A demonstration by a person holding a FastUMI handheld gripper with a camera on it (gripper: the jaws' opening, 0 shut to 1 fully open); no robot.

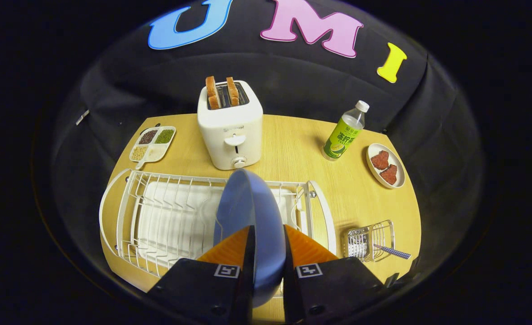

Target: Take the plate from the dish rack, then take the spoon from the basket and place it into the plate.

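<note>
I'm looking down on a light wooden counter (293, 149) set against the booth's dark cloth wall. My gripper (266, 253) has its two fingers closed most of the way, and the blue plate (247, 212) stands on edge between them, pinched at its lower part with both fingers pressing on it. The plate rises ahead of the fingers, over the white wire dish rack (166, 216), which spreads out to the left of the gripper and just beyond it; I cannot tell whether the plate's lower rim touches the rack. Off to the right of the fingers, near them, sits a small wire basket (369, 241) with the spoon (392, 251) lying in it, its checked handle poking out to the right. Straight ahead, beyond the plate, stands a white toaster (229, 131) with two slices of bread (223, 92) up in its slots. Further left beyond the rack lies a divided tray (154, 143) holding grains of different colours. Ahead and to the right stands a bottle (343, 133) with a green label and white cap, and right of that a small oval dish (385, 164) with two reddish pieces on it.
</note>
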